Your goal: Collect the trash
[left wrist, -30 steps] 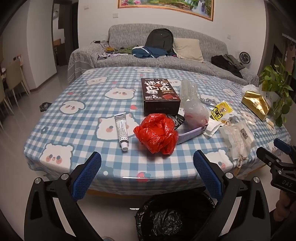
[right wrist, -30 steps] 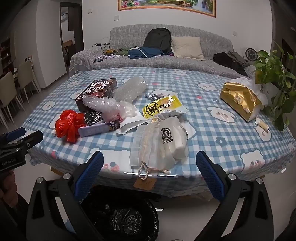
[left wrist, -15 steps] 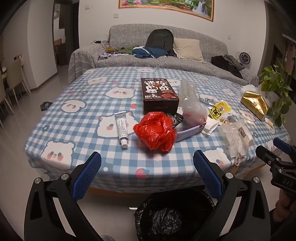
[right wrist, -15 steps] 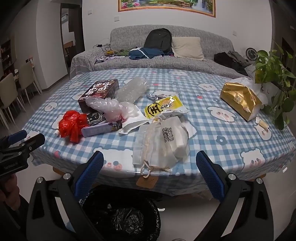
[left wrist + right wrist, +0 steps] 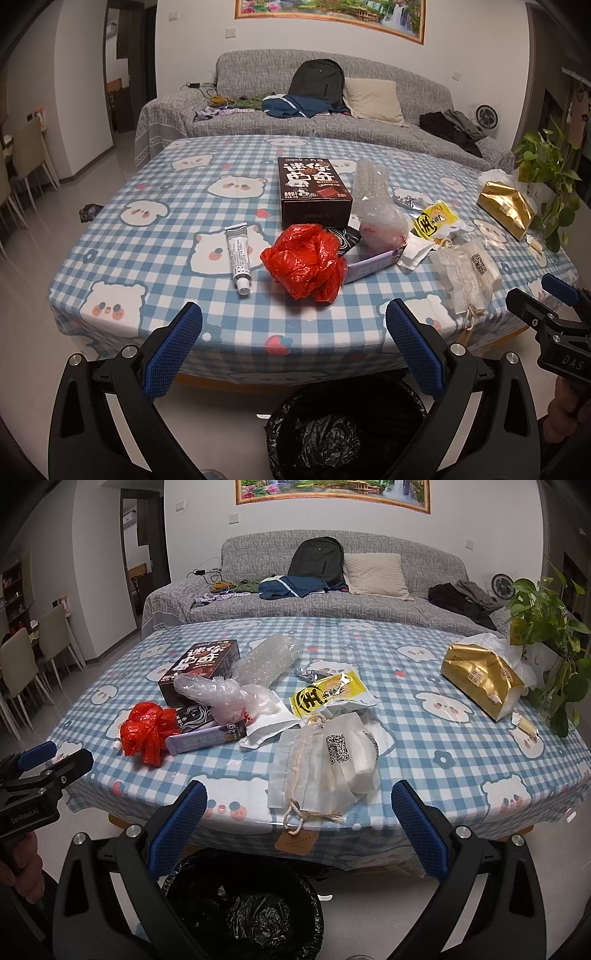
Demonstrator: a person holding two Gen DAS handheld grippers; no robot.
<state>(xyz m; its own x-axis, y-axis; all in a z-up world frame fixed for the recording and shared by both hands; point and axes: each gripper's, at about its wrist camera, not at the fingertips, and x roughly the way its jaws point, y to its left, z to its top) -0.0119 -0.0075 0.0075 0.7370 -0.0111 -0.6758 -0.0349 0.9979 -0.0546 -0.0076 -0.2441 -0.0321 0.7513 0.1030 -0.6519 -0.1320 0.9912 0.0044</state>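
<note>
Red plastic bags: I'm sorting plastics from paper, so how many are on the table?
1. The crumpled red plastic bag lies near the table's front edge, between the white tube and the purple packet. Others could hide under the pile.

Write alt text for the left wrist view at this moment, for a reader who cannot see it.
The open left gripper hovers empty before a checked table strewn with trash: a crumpled red plastic bag nearest, a white tube to its left, a dark snack box behind. A black-lined trash bin stands below.

"das" on right gripper (image 5: 565, 332) body; "29" on purple pack (image 5: 207, 740); "genrobot.ai" on left gripper (image 5: 44, 764).
</note>
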